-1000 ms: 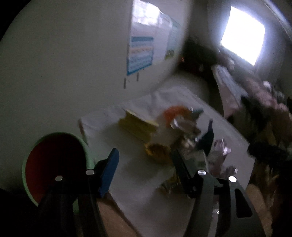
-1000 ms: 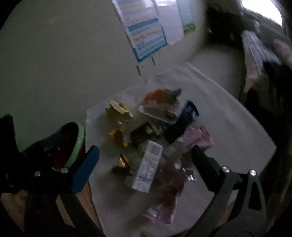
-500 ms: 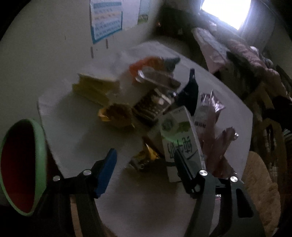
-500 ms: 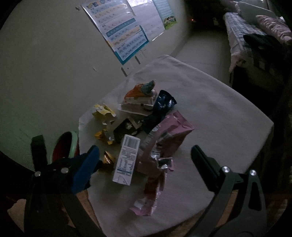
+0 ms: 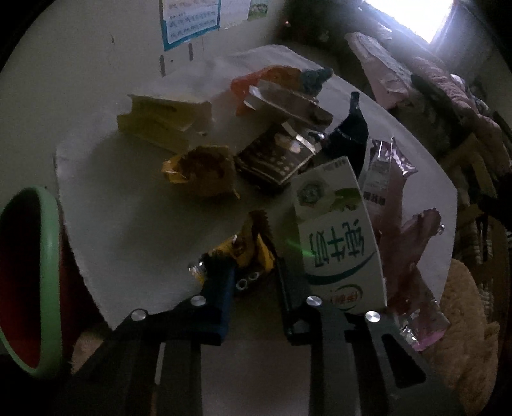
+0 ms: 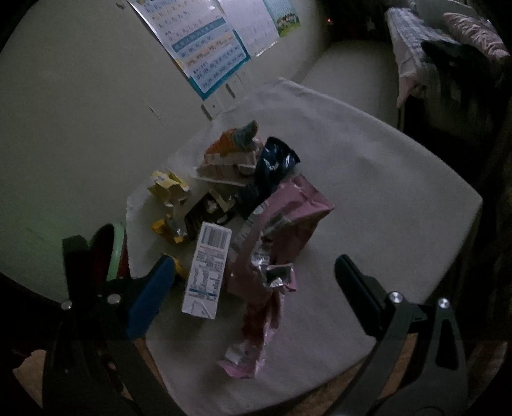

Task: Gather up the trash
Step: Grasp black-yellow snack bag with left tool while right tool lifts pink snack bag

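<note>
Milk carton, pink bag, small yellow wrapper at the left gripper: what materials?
Milk carton: looks like coated paperboard, smooth printed faces, crisp folded edges.
Pink bag: likely metallised plastic film, silvery inside at the tear, crinkled.
Yellow wrapper: probably thin foil-lined plastic, crumpled and glossy; dim light leaves it uncertain.

Dim murky room, window glare top right, fisheye-bent dark edges, grainy softness

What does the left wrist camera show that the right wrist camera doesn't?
Only the left wrist view shows the left gripper, jaws just closing around a small yellow foil wrapper, and the bright window.

Only the right wrist view shows the right gripper open above the pile, and the barcode side of the white milk carton.

Both show the crumpled pink foil bag and green-rimmed red bin.
</note>
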Demonstrator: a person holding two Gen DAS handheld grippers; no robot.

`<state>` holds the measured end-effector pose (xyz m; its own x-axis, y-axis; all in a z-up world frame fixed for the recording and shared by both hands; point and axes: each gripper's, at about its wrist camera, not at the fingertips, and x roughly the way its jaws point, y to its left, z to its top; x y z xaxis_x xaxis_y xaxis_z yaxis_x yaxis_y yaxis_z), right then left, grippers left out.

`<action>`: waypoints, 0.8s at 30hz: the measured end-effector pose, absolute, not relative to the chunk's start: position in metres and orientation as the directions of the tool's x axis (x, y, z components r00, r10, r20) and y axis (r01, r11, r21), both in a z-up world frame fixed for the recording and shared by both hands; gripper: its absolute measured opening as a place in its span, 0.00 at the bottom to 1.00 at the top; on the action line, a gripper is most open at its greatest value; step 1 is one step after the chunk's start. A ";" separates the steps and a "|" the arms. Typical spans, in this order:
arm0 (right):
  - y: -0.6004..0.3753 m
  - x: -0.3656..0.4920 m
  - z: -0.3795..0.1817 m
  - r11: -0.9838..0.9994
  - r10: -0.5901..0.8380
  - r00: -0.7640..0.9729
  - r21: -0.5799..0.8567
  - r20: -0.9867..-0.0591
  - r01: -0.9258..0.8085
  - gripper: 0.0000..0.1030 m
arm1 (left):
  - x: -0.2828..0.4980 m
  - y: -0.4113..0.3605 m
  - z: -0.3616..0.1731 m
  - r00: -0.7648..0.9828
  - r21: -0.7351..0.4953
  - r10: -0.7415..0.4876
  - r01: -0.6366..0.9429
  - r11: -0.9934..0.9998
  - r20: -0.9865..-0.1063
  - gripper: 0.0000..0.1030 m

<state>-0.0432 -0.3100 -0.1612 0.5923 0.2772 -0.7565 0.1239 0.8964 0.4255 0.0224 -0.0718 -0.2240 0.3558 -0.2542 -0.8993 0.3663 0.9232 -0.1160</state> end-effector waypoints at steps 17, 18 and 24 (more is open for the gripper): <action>-0.299 0.021 -0.211 0.914 0.216 0.481 0.349 -0.850 0.206 0.82 | 0.000 -0.045 -0.076 0.715 -0.005 -0.188 0.250 0.968 -0.673 0.19; -0.299 0.026 -0.215 0.911 0.218 0.471 0.352 -0.855 0.217 0.78 | -0.001 -0.044 -0.071 0.724 0.001 -0.183 0.246 0.969 -0.665 0.19; -0.292 0.045 -0.229 0.911 0.195 0.431 0.326 -0.881 0.255 0.77 | -0.009 -0.035 -0.054 0.752 0.001 -0.170 0.221 0.975 -0.637 0.19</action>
<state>0.0449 -0.2919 -0.2292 0.4306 0.1949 -0.8812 0.2546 0.9105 0.3258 -0.0089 -0.0347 -0.0543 0.7522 -0.1695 -0.6367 0.2210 0.9753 0.0014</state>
